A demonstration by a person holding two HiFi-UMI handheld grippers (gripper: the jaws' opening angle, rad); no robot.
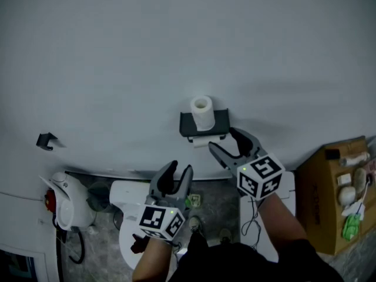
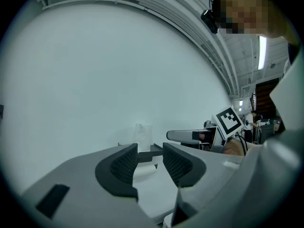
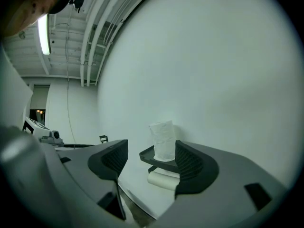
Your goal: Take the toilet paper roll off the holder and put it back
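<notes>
open claws [image 1: 180,168] [image 1: 224,140], roll [image 1: 201,111] upright atop holder [image 1: 218,122]

A mock bathroom corner in a lab or workshop hall. A bare white wall panel [image 1: 176,40] carries a paper holder [image 1: 189,124] just ahead of the right gripper [image 1: 224,141]. What looks like a toilet [image 1: 132,195] sits below the left gripper [image 1: 180,168]. A cardboard box [image 1: 329,198] stands beside the right gripper, under exposed ceiling pipes [image 3: 95,27] and a strip light [image 3: 43,34].

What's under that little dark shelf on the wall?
A toilet paper roll lies sideways under the shelf. A second roll stands upright on top. What holds the lower roll is covered, so I can't see it.
</notes>
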